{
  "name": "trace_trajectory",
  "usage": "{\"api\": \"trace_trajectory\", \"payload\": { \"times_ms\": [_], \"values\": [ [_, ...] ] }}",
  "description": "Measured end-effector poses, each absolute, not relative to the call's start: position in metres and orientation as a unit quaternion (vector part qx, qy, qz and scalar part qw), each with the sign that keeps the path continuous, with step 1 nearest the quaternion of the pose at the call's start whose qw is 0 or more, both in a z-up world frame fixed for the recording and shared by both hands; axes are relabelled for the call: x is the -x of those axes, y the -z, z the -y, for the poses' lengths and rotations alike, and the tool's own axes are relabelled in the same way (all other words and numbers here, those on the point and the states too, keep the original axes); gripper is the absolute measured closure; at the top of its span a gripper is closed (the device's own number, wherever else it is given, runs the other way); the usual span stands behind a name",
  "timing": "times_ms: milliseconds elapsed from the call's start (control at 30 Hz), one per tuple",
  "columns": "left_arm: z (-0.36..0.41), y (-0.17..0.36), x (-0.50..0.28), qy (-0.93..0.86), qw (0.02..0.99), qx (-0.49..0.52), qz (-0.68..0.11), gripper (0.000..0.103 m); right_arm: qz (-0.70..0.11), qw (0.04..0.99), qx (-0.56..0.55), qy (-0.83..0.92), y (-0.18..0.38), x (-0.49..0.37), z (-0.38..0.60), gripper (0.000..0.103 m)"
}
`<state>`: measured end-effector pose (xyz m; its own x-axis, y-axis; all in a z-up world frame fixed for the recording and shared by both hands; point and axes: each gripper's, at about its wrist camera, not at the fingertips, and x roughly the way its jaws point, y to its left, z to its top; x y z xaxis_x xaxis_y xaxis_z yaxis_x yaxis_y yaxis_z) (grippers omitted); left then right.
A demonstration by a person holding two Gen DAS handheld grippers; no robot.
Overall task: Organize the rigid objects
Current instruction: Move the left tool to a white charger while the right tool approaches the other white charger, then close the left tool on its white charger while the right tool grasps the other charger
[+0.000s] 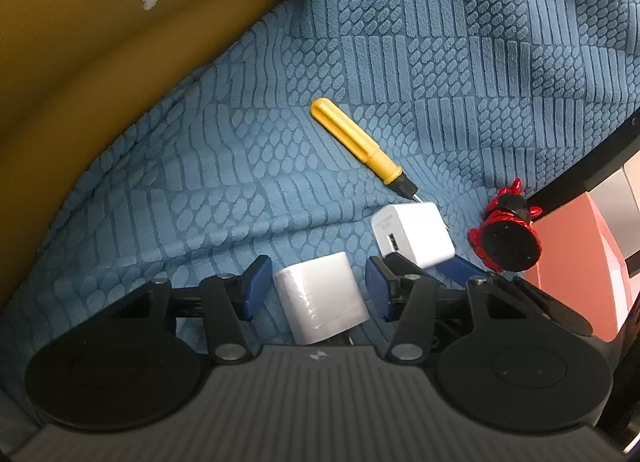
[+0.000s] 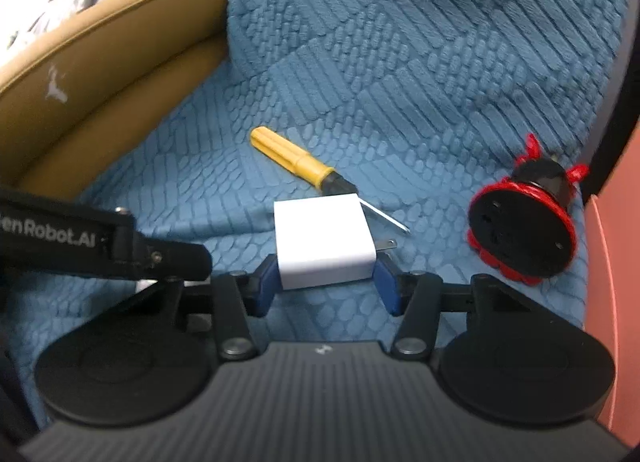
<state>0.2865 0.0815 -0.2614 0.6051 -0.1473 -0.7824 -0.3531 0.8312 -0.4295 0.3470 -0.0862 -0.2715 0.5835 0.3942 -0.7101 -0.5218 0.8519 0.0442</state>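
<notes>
A white block-shaped charger lies on the blue cloth between my left gripper's open blue pads, with gaps on both sides. My right gripper is shut on a second white charger with metal prongs; it also shows in the left wrist view. A yellow-handled screwdriver lies just beyond the chargers, also in the right wrist view. A black spool wound with red cord lies to the right, also in the left wrist view.
A textured blue cloth covers the surface. A tan leather cushion edge rises at the left. A salmon-coloured box wall stands at the right edge, next to the spool.
</notes>
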Motion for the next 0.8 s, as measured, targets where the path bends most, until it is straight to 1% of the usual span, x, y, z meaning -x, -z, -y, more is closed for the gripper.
{"api": "trace_trajectory", "payload": {
  "times_ms": [200,233,300,533,700,800],
  "values": [
    [-0.078,0.26,-0.282,-0.066,0.853,0.278,-0.436,0.044,-0.386,0.888,0.084,-0.235,0.264,-0.331,0.099,0.049],
    [-0.076,0.259,-0.281,-0.065,0.854,0.275,-0.436,0.041,-0.388,0.889,0.083,-0.229,0.263,-0.328,0.101,0.049],
    [-0.072,0.256,-0.28,-0.062,0.858,0.268,-0.434,0.039,-0.392,0.889,0.083,-0.221,0.261,-0.32,0.106,0.049],
    [-0.054,0.255,-0.278,-0.078,0.871,0.213,-0.436,0.039,-0.397,0.891,0.1,-0.194,0.256,-0.29,0.113,0.049],
    [-0.044,0.257,-0.283,-0.085,0.875,0.185,-0.44,0.033,-0.406,0.89,0.1,-0.18,0.254,-0.274,0.118,0.049],
    [-0.038,0.26,-0.288,-0.092,0.878,0.162,-0.441,0.033,-0.41,0.888,0.105,-0.178,0.254,-0.271,0.118,0.048]
  ]
}}
